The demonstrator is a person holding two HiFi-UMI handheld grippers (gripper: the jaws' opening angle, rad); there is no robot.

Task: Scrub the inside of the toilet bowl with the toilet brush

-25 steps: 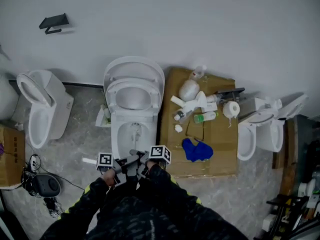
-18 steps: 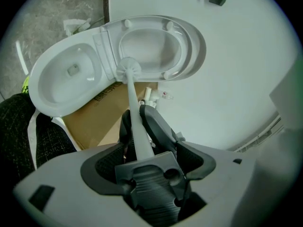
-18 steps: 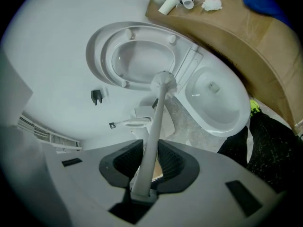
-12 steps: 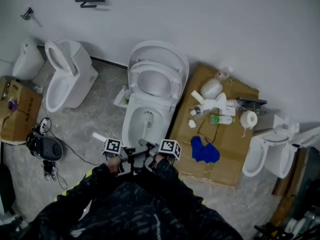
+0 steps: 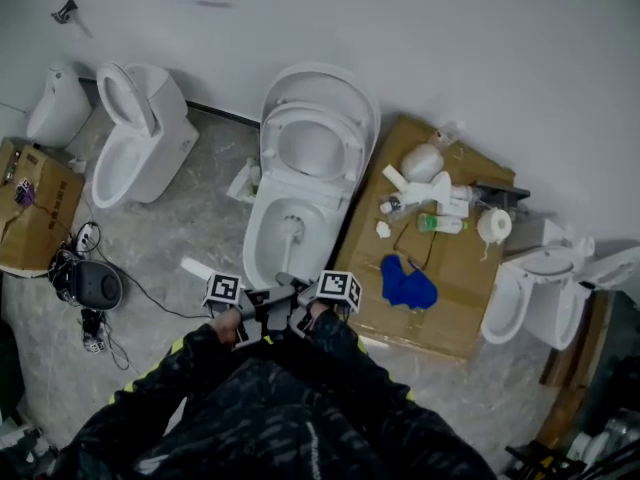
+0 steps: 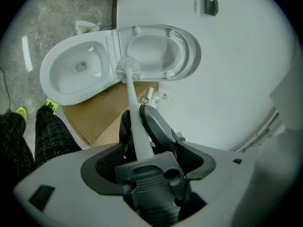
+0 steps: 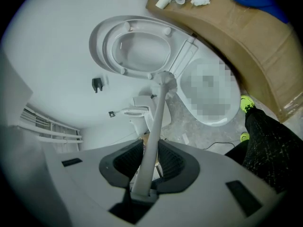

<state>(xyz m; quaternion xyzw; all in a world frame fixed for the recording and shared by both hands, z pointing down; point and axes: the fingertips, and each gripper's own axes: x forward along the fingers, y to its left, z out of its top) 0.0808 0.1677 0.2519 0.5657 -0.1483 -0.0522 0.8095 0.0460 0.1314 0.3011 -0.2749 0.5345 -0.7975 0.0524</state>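
Note:
A white toilet [image 5: 262, 258] stands in the middle of the head view with its lid [image 5: 318, 98] and seat raised. The toilet brush's white head [image 5: 291, 230] sits inside the bowl, and its pale handle [image 5: 284, 268] runs back to both grippers at the bowl's near rim. My left gripper [image 5: 255, 313] and right gripper [image 5: 300, 303] are side by side, both shut on the handle. In the left gripper view the handle [image 6: 134, 122] leaves the left gripper [image 6: 137, 123] toward the brush head [image 6: 127, 69]. The right gripper [image 7: 150, 161] clamps the handle [image 7: 155, 126] too.
A flat cardboard sheet [image 5: 455, 298] right of the toilet carries bottles, a paper roll [image 5: 492, 225] and a blue cloth [image 5: 407, 284]. Other toilets stand at left [image 5: 140, 143] and right [image 5: 530, 288]. A cardboard box [image 5: 30, 208] and a black device [image 5: 92, 286] with cables lie at left.
The head view has swung, so the toilet now sits more to the right and tilted. Both grippers stay shut on the handle, and the brush head remains inside the bowl.

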